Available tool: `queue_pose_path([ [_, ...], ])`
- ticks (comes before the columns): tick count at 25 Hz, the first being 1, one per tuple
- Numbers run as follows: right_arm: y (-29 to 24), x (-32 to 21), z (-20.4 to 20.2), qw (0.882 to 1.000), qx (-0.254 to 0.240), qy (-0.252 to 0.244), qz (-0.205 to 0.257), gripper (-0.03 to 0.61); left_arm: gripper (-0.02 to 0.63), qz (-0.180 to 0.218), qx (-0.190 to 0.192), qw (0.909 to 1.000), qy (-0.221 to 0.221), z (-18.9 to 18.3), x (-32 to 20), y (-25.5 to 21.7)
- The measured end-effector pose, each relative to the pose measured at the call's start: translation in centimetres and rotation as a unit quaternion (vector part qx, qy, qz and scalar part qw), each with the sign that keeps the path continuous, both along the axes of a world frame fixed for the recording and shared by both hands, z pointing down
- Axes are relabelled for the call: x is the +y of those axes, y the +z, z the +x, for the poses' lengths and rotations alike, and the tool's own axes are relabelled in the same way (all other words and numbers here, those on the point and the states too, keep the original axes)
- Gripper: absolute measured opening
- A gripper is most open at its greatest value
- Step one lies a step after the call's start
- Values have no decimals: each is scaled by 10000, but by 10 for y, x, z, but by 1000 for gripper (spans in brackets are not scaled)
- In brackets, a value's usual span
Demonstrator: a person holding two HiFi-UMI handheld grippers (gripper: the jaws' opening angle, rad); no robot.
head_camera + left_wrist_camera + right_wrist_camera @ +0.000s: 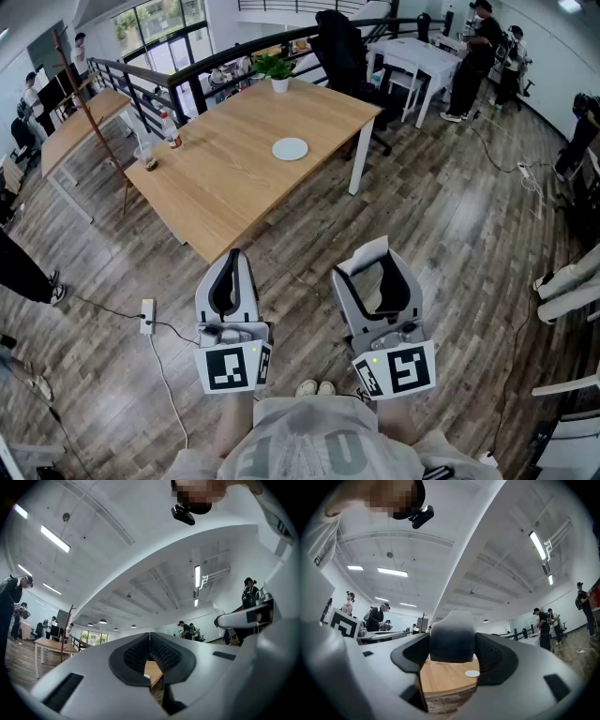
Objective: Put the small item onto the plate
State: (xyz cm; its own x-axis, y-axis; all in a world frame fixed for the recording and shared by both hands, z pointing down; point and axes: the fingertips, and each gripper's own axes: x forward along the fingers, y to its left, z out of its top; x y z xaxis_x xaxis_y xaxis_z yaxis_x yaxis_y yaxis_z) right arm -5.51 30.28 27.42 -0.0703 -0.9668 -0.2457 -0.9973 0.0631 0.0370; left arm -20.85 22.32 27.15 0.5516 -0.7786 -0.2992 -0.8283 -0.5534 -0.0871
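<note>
Head view showed the operator standing on the wood floor (450, 216), well apart from the wooden table (225, 187) on which the white plate (290, 148) lay, bare, toward the far side. The right gripper (373, 272) was held in front of the body with its jaws spread wide and the small item (452, 637), a pale block shading to grey, seated between the two dark pads; the right gripper view showed the pads against both of its sides, so the item was judged to be carried rather than loose. The left gripper (231, 277) had its jaws brought fully together with nothing between them, and it was judged to have no part in this step. The step in hand was judged to be the carry: the item had been taken up but not yet delivered. The next move called for an approach to the near table edge, a reach across the top until the item hung over the plate, a descent to light contact, and only then a release. A cup (147, 155) and a bottle (172, 131) stood at the table's left edge, away from that path.
</note>
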Motion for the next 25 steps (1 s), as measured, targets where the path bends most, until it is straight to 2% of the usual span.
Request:
queue_pose_path([
  [10,3,6,11,9997,78,-226,-5,310,9,87,-102,9999,32,19,17,-4],
  [16,16,11,24,9983,-328,-491,-11,310,9,46,-295,9993,-208,22,19,2],
  [21,26,10,39,9976,-305,-615,-66,310,9,-35,-300,9986,-434,22,20,14],
  [25,36,6,50,9973,-229,-657,-232,311,9,-177,-376,9981,-445,36,14,27],
])
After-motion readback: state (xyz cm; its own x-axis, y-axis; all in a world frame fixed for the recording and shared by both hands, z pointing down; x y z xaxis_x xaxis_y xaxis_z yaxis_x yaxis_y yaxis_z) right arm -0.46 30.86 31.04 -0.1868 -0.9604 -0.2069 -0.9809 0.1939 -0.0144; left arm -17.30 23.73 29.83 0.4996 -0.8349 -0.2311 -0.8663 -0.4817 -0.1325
